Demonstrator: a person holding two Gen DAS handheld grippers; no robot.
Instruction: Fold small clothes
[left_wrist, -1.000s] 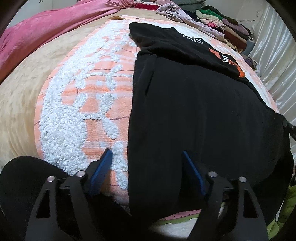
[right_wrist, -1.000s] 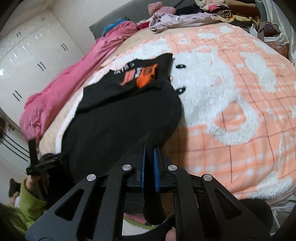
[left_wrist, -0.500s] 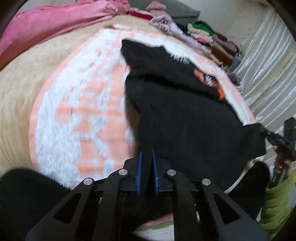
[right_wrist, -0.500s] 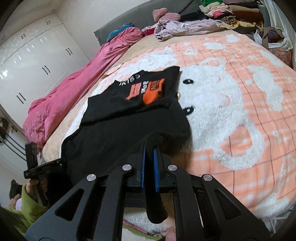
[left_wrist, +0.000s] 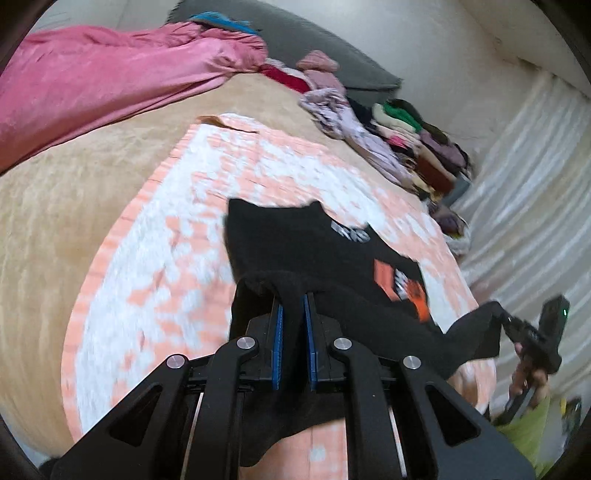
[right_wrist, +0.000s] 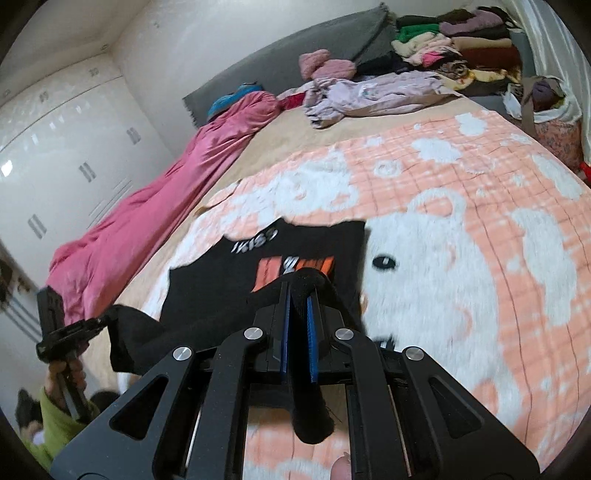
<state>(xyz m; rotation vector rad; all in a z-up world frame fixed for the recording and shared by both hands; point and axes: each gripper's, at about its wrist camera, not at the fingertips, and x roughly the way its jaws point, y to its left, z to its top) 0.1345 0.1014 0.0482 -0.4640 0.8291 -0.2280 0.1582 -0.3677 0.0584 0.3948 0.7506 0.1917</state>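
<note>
A black T-shirt (left_wrist: 295, 236) with an orange and white print lies on the orange and white blanket (left_wrist: 155, 266); it also shows in the right wrist view (right_wrist: 221, 280). My left gripper (left_wrist: 293, 306) is shut on one bottom corner of the shirt. My right gripper (right_wrist: 299, 295) is shut on the other bottom corner. Both hold the hem lifted above the bed, over the shirt's lower part. The right gripper shows in the left wrist view (left_wrist: 513, 325), and the left gripper shows in the right wrist view (right_wrist: 92, 325).
A pink quilt (right_wrist: 155, 206) lies along the far left of the bed. Loose lilac clothes (right_wrist: 369, 96) and a stack of folded clothes (right_wrist: 461, 44) sit near the grey headboard (right_wrist: 295, 62). White wardrobes (right_wrist: 66, 147) stand at the left. A curtain (left_wrist: 535, 184) hangs at the right.
My left gripper closed on the shirt's bottom corner. Both grippers then lifted the hem and carried it forward toward the shirt's collar end.
</note>
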